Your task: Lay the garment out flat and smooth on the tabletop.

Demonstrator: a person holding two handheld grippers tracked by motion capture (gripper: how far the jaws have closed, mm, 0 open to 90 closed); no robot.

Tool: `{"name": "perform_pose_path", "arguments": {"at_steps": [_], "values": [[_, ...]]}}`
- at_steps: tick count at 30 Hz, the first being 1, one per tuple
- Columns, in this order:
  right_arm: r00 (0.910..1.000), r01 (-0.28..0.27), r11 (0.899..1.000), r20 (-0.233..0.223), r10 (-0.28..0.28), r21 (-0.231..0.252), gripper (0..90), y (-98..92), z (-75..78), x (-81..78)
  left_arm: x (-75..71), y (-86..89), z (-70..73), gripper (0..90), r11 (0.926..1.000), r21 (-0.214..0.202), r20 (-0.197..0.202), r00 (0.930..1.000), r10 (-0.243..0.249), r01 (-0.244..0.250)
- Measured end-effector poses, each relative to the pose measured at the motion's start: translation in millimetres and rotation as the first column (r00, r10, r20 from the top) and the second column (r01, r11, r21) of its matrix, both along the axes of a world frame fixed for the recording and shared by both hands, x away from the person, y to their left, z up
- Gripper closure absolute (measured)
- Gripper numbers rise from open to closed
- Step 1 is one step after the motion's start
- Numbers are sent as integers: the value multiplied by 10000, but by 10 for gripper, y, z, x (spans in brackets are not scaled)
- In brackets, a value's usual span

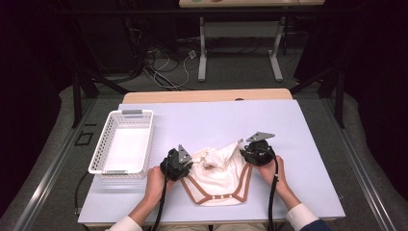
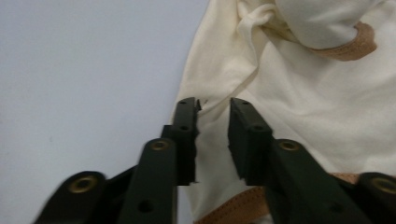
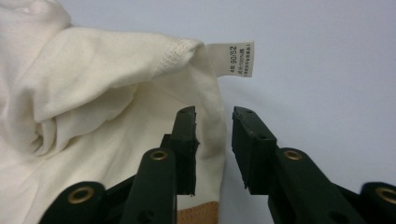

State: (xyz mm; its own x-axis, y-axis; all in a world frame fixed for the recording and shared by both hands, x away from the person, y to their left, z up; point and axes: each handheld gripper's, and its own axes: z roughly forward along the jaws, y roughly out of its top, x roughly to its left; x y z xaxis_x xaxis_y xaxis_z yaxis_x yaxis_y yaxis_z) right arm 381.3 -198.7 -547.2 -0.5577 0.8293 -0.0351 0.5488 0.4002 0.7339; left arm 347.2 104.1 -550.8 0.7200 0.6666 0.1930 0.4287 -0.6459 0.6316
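I'm working over a smooth pale table beside a perforated white basket; both grippers, left and right, are standing narrowly parted, empty, at the soft cream garment's edges.

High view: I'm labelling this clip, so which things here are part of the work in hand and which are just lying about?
In the job:
- cream garment with brown trim, crumpled on the table
- left gripper, jaws apart at the garment's edge
- right gripper, jaws apart by its care label

Lying about:
- white basket, apart from the garment
- second table on the floor behind
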Motion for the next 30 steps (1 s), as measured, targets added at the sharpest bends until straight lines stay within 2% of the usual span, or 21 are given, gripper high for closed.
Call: {"name": "perform_pose_path", "arguments": {"at_steps": [2, 4, 7, 15, 19, 23, 25, 26, 28, 30], "values": [[10000, -8, 10000, 91, 8, 2, 635, -6, 13, -11, -9, -3, 2, 597, 10000, -39, 74, 9999, 90, -89], [9999, -108, 9999, 29, 108, 90, 595, -17, 23, -19, -6, 5, 7, 501, 9998, 79, 128, 9998, 156, -157], [9997, -136, 9999, -200, 137, 41, 563, -37, 24, -22, 4, 25, 6, 431, 9992, 56, -1, 9992, 408, -408], [9970, -129, 9999, -756, 136, 104, 553, -87, -25, -32, -6, 83, 38, 371, 9975, -254, 107, 9978, 655, -652], [9967, -244, 9995, -772, 257, 183, 554, -107, -23, -55, -11, 111, 55, 356, 9970, -278, 63, 9974, 718, -716], [9941, -191, 9996, -1059, 212, 204, 559, -99, -29, -84, 12, 119, 20, 428, 9972, -235, -370, 9969, 695, -704], [9938, -285, 9995, -1074, 294, 98, 576, -98, -46, -76, 10, 109, -1, 527, 9975, -369, -444, 9973, 593, -609], [9931, -279, 9996, -1138, 282, 37, 593, -97, -50, -76, 11, 108, -3, 548, 9981, -359, -521, 9975, 484, -504], [9925, -328, 9994, -1173, 335, 81, 654, -96, -56, -77, 5, 111, -17, 659, 9980, -465, -524, 9979, 392, -417], [9921, -320, 9994, -1213, 331, 109, 691, -98, -57, -78, 9, 117, -24, 719, 9979, -530, -544, 9980, 333, -362]]}}
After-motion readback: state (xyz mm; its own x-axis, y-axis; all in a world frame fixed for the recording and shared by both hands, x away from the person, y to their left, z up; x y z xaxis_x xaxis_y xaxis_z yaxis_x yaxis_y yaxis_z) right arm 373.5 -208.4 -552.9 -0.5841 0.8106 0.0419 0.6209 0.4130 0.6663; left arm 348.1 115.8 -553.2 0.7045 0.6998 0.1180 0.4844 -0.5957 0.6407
